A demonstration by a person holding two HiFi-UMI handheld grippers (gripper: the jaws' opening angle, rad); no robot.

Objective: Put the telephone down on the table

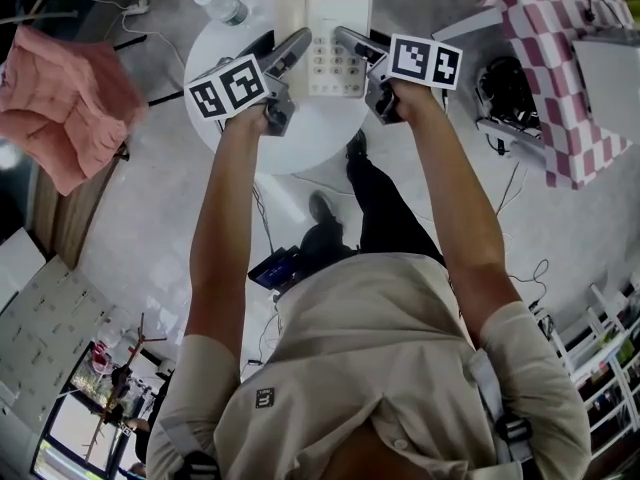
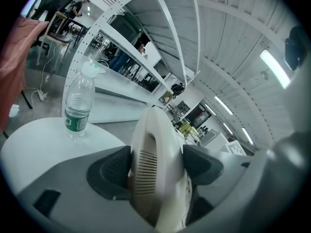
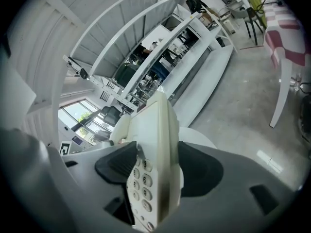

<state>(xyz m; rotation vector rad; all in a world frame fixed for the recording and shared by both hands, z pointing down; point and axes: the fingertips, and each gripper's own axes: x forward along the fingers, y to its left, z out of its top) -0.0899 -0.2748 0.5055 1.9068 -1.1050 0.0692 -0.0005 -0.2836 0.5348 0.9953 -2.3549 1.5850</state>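
The phone is over the middle of the table, pinched on its handset edge by the left claw and on its button edge by the right claw. It looks hard, light and slippery, so both side edges seem best to hold. Both arms reach straight out over the table.

Both arms stretch forward, almost straight and nearly parallel, bare below short sleeves. The left arm carries the left gripper and the right arm the right gripper, their tips angled inward toward each other. Each gripper's jaws clamp one side of the telephone.
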